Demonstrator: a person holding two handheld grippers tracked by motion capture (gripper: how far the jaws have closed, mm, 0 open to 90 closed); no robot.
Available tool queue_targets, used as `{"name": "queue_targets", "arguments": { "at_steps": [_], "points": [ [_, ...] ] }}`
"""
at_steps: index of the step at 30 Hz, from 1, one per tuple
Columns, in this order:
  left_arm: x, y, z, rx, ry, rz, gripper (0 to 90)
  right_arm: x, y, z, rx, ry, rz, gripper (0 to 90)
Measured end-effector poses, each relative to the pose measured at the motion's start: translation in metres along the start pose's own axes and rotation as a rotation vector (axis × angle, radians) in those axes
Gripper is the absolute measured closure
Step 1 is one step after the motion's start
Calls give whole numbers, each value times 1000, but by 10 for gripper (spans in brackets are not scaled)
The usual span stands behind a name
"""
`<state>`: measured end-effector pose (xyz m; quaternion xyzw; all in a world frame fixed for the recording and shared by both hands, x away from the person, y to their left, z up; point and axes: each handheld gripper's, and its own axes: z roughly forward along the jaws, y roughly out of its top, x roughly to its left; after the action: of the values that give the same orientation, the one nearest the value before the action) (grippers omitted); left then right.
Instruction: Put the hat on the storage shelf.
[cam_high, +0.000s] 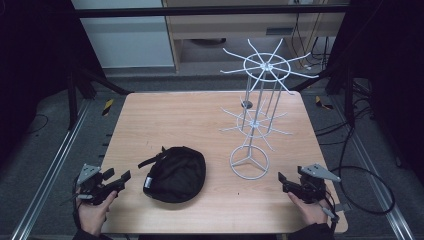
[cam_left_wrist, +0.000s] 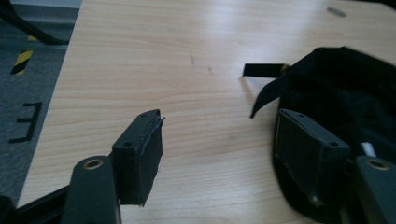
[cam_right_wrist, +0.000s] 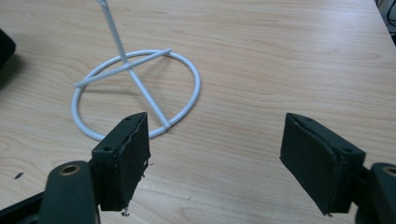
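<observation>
High view: black cap (cam_high: 176, 174) lies beside white wire rack (cam_high: 256, 119); both grippers' jaws released.

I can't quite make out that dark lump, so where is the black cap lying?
In the high view the black cap lies on the table near its front edge, left of the white wire rack and beside the open left tool.

My left hand (cam_high: 92, 212) comes in from the bottom left, holding the left tool (cam_high: 121, 179) low and pointed forward and a little inward. Its jaws stand wide apart with nothing between them. My right hand (cam_high: 309, 210) comes in from the bottom right, holding the right tool (cam_high: 283, 183) at about the same height, angled inward. Its jaws are spread wide too and grip nothing. My two hands are well apart.
</observation>
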<state>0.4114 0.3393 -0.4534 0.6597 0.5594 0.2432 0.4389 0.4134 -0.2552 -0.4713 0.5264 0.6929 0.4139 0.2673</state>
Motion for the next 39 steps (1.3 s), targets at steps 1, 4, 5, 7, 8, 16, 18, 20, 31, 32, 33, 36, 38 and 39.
{"name": "queue_targets", "arguments": {
  "at_steps": [1, 4, 5, 7, 8, 16, 18, 20, 31, 32, 33, 36, 38, 39],
  "points": [
    [-3, 1, -3, -10, 1, 2, 331, 2, 0, -1, 1, 5, -2, 264],
    [-7, 2, -7, -30, -11, 2, 392, 7, 1, -2, 3, 25, -14, 288],
    [-9, 2, -9, -35, -20, 3, 404, 11, 1, -1, 9, 46, -15, 305],
    [-13, 2, -12, -32, -37, 3, 412, 15, 2, -1, 16, 58, -16, 309],
    [-14, 2, -13, -31, -41, 5, 431, 21, 3, -1, 20, 78, -29, 326],
    [-26, 2, -14, -17, -61, 46, 444, 47, 7, 2, 38, 141, -55, 330],
    [-32, 2, -14, -24, -71, 56, 444, 56, 10, 4, 37, 174, -63, 332],
    [-36, 3, -15, -28, -77, 68, 444, 63, 12, 5, 32, 200, -81, 334],
    [-51, 5, -17, -24, -84, 105, 451, 102, 28, 19, 18, 320, -128, 372],
    [-51, 5, -17, -24, -84, 105, 453, 102, 28, 19, 18, 320, -128, 372],
    [-53, 5, -16, -19, -87, 109, 453, 105, 29, 20, 17, 329, -131, 375],
    [-55, 5, -16, -18, -91, 118, 463, 117, 35, 25, 13, 358, -156, 386],
    [-58, 5, -16, -16, -99, 125, 473, 129, 42, 32, 10, 382, -156, 393],
    [-58, 5, -16, -15, -102, 126, 476, 132, 45, 35, 8, 390, -152, 396]
  ]
}}
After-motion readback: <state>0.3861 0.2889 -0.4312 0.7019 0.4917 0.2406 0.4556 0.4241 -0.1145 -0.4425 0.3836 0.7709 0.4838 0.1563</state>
